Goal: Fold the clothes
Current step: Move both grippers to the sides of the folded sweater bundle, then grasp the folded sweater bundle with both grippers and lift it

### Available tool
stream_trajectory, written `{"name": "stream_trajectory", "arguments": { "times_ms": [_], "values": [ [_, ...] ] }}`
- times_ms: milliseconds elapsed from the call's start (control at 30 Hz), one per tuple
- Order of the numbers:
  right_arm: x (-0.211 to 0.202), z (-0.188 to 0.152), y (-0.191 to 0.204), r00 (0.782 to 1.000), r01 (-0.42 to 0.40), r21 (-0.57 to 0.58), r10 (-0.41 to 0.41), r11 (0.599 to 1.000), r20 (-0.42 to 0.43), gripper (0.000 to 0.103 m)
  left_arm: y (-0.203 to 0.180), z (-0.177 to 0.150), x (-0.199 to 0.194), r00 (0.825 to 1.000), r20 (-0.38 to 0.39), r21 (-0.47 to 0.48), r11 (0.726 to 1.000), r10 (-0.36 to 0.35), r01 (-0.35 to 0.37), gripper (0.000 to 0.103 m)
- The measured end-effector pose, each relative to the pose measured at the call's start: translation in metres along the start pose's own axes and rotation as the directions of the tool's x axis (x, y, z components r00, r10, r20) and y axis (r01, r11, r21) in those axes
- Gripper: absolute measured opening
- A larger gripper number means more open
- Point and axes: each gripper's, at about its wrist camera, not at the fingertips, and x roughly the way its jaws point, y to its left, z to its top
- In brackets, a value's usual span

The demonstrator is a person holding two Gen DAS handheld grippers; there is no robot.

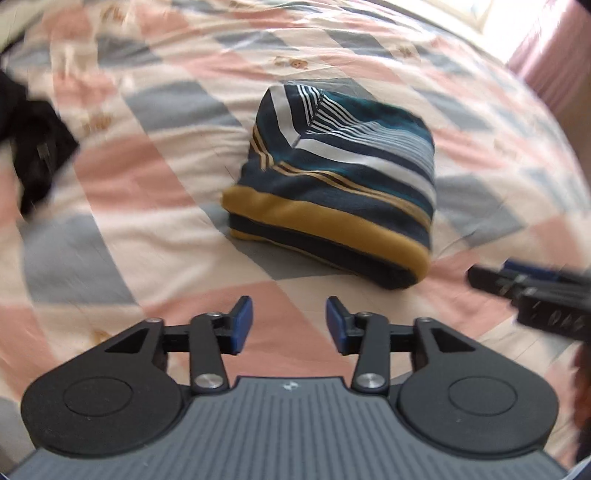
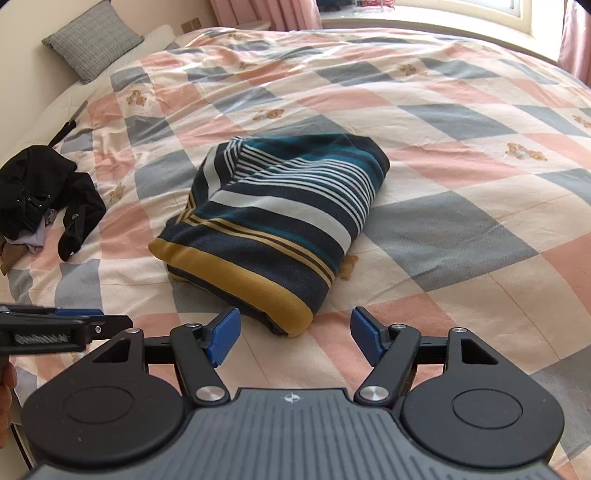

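A folded striped garment (image 1: 332,192) (image 2: 273,218), navy, white, teal and mustard, lies in a compact bundle on the checked bedspread (image 1: 147,177) (image 2: 461,155). My left gripper (image 1: 289,325) hovers just in front of its mustard hem, open with nothing between the blue pads. My right gripper (image 2: 295,334) is also open and empty, with the bundle's near corner just beyond its fingers. In the left wrist view the right gripper (image 1: 532,295) enters from the right edge, seen side-on. The left gripper (image 2: 62,328) shows at the left edge of the right wrist view.
A crumpled black garment (image 1: 33,155) (image 2: 44,195) lies on the bed to the left, with a bit of pale cloth under it. A grey pillow (image 2: 92,42) rests at the headboard. Pink curtains (image 2: 266,13) and a bright window (image 2: 443,9) stand beyond the bed.
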Motion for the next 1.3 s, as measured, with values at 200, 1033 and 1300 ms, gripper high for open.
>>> {"name": "stream_trajectory", "arguments": {
  "times_ms": [200, 1033, 1300],
  "values": [
    [0.022, -0.004, -0.048, 0.993, -0.121, 0.220, 0.118, 0.968, 0.025, 0.077, 0.044, -0.007, 0.030, 0.954, 0.114, -0.392, 0.869, -0.279, 0.301, 0.066],
    [0.112, 0.090, -0.125, 0.949, -0.315, 0.257, 0.304, 0.914, 0.081, 0.078, 0.085, -0.006, 0.155, 0.856, 0.361, -0.580, 0.630, -0.370, 0.517, 0.056],
    [0.158, 0.206, -0.116, 0.924, -0.366, -0.192, 0.331, 0.911, -0.190, 0.092, 0.087, -0.002, 0.156, 0.866, 0.332, -0.595, 0.630, -0.373, 0.500, 0.055]
  ]
}}
